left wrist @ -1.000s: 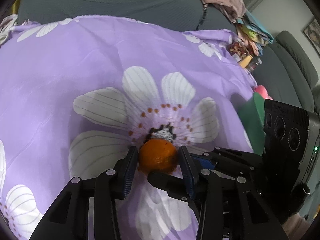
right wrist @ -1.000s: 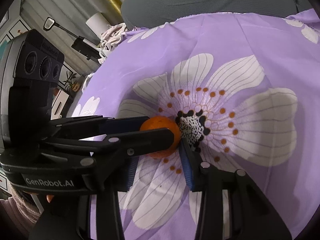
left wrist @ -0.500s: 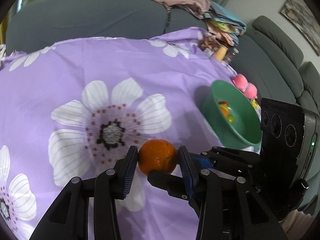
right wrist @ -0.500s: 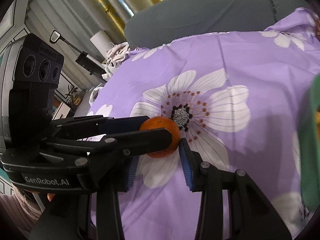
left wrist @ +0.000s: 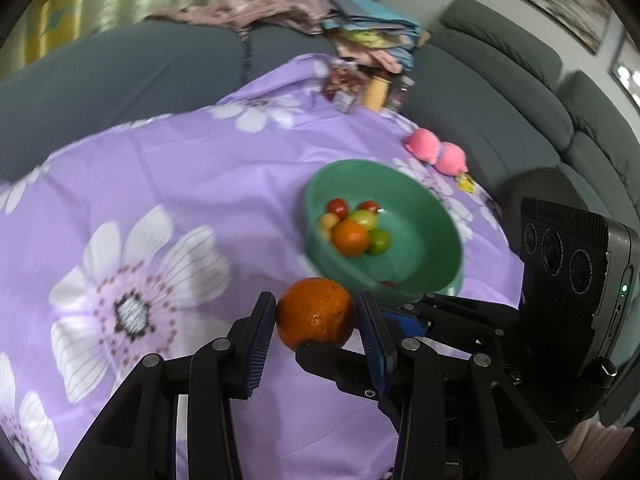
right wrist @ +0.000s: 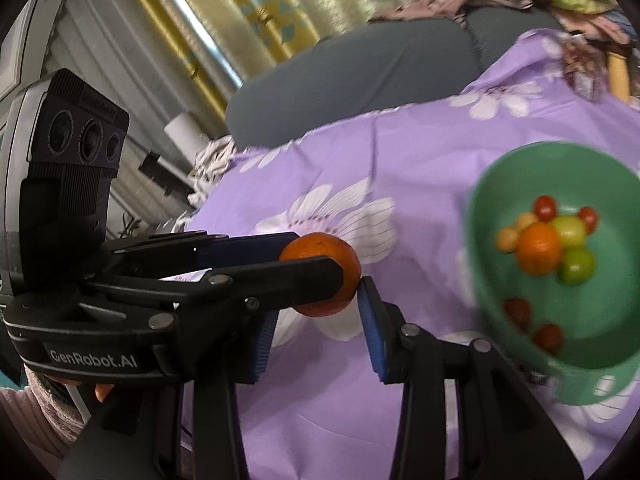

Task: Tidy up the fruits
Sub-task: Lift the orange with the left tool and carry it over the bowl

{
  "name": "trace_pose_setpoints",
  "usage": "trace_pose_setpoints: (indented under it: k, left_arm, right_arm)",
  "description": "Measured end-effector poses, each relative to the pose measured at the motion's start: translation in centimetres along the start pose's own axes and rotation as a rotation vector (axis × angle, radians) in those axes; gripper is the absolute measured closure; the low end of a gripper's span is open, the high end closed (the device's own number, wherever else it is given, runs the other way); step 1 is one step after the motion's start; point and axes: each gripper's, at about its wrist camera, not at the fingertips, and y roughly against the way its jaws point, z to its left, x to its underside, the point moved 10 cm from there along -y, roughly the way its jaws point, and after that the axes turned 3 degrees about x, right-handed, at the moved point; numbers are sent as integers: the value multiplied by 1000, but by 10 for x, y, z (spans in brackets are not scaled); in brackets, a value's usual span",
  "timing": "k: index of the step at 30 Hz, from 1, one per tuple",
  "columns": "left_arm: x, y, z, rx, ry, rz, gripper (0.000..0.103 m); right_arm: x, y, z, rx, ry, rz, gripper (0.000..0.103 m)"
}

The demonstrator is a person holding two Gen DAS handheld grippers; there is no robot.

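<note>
An orange [left wrist: 316, 312] [right wrist: 316, 250] hangs in the air above the purple flowered cloth [left wrist: 160, 168], held from two sides at once. My left gripper [left wrist: 315, 316] is shut on it, with a blue pad on either side. My right gripper [right wrist: 314, 304] is shut on the same orange and crosses the left one at an angle. Its left pad is hidden behind the left gripper's finger. Just beyond and to the right stands a green bowl [left wrist: 424, 240] [right wrist: 620, 292]. It holds a smaller orange, green and yellow fruits and little red tomatoes.
A pink plush toy [left wrist: 436, 154] lies behind the bowl near the cloth's edge. Packets and a yellow tube [left wrist: 374, 94] sit at the far corner. A grey sofa [left wrist: 500, 80] with piled clothes [left wrist: 280, 4] wraps around the back and right.
Both grippers have lifted the orange off the cloth and carried it to the right. The green bowl has come fully into view close ahead.
</note>
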Motion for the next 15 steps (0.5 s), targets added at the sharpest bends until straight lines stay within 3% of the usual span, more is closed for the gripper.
trace_pose_setpoints:
  k: [7,15]
  left_arm:
    - [-25,-23,-45,26,-87,16,62]
    - [-35,-52,-80,42,-136,53,62]
  right_arm:
    - [-13,36,-39,45,-50,-85,63]
    - [-15,56,-85,76,-106,-123,63]
